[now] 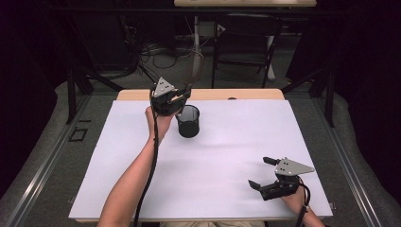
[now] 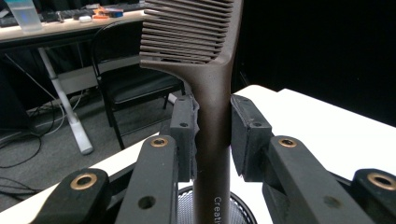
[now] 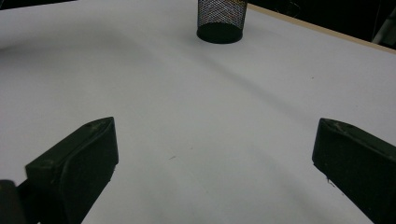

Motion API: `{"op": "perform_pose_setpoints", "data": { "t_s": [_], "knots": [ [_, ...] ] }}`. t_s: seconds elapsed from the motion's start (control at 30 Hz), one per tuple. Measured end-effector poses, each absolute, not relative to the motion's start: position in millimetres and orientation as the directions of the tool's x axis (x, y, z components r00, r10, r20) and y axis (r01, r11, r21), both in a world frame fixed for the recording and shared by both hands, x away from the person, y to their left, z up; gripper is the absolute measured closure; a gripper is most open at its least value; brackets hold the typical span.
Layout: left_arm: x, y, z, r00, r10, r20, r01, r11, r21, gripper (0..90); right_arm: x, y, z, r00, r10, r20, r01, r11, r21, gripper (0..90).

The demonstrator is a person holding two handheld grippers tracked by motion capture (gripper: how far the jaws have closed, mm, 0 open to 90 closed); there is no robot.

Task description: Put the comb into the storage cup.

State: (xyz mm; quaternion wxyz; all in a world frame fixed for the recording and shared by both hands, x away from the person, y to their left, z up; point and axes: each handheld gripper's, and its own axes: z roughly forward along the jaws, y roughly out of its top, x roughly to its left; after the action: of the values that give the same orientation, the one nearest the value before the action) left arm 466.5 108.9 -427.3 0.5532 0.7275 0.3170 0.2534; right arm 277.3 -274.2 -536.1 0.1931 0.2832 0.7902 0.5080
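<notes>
Two grippers: your left gripper (image 2: 212,135) is clamped on the comb (image 2: 210,93), handle down, teeth up, right above the mesh cup (image 1: 188,121); long axis upright, so lower straight in. Right gripper (image 1: 266,172) wide open, empty, well apart

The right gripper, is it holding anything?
No: the right gripper has its jaws wide apart over the bare white table, with nothing between them.

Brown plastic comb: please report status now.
Left gripper shut on brown plastic comb, handle above black mesh cup. Right gripper open, empty, on white table. Nothing in the way.
</notes>
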Motion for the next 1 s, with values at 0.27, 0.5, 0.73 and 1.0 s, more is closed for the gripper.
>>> {"op": "perform_pose_setpoints", "data": {
  "t_s": [0.27,0.5,0.73,1.0],
  "knots": [
    [470.7,107.8,-430.9,0.67,0.743,0.008,0.173,-0.166,0.971,72.8,277.4,-274.4,-535.9,-0.766,0.643,-0.016,0.252,0.324,0.912,0.0],
    [473.5,107.8,-434.5,0.668,0.744,-0.004,0.174,-0.15,0.973,72.9,277.2,-274.3,-536.1,-0.766,0.643,-0.017,0.251,0.323,0.912,0.1],
    [475.6,105.7,-438.5,0.667,0.745,-0.025,0.178,-0.127,0.976,72.9,277.0,-274.4,-535.9,-0.765,0.644,-0.017,0.253,0.324,0.912,0.0],
    [477.7,102.9,-442.0,0.671,0.741,-0.019,0.166,-0.126,0.978,72.9,277.1,-274.5,-536.0,-0.766,0.643,-0.018,0.251,0.325,0.912,0.0]
  ]
}}
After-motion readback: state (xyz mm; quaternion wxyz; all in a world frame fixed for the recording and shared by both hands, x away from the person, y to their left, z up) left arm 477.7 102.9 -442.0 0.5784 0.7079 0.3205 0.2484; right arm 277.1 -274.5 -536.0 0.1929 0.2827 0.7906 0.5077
